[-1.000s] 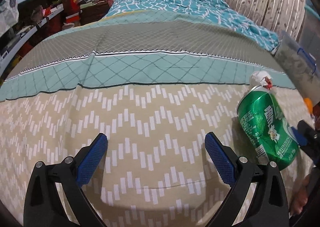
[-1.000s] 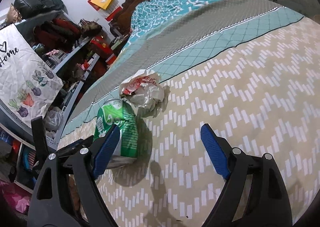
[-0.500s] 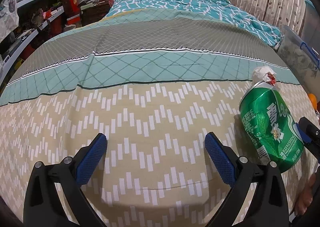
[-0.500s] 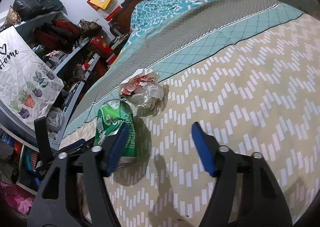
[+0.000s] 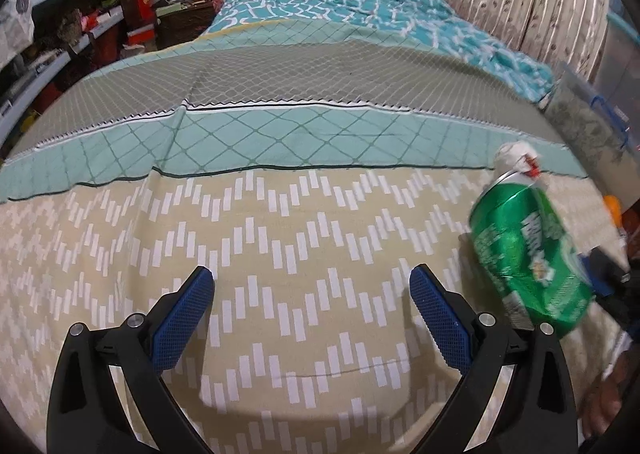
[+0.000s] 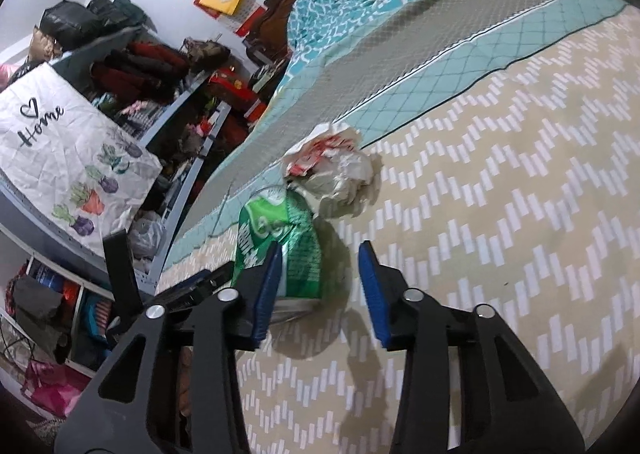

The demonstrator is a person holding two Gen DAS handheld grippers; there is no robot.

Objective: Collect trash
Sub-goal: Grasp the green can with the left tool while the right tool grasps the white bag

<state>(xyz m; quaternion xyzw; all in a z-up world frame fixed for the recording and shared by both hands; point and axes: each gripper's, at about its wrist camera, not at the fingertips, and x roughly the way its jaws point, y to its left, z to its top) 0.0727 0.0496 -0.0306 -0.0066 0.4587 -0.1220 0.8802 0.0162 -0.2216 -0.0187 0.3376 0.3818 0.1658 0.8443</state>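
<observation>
A dented green drink can (image 6: 280, 238) stands on the beige zigzag bedspread (image 6: 500, 234), with a crumpled white and red paper wrapper (image 6: 332, 169) just behind it. My right gripper (image 6: 320, 250) is closing around the can. Its left pad lies against the can's front and a gap remains at the right pad. In the left wrist view the can (image 5: 524, 254) is blurred and leaning at the far right, the wrapper (image 5: 516, 157) peeping over its top. My left gripper (image 5: 312, 294) hovers open over bare bedspread, nothing between its fingers.
A teal patterned quilt (image 5: 340, 9) is bunched at the bed's head. Cluttered shelves (image 6: 132, 65) and a white "Home" cloth (image 6: 60, 141) line the bed's one side. A clear storage box (image 5: 592, 125) stands by the other side. A person's hand (image 5: 604, 406) shows at the lower right.
The right gripper's jaws have narrowed steadily and now bracket the can. The can has tipped and turned slightly in the left wrist view. The left gripper has stayed put.
</observation>
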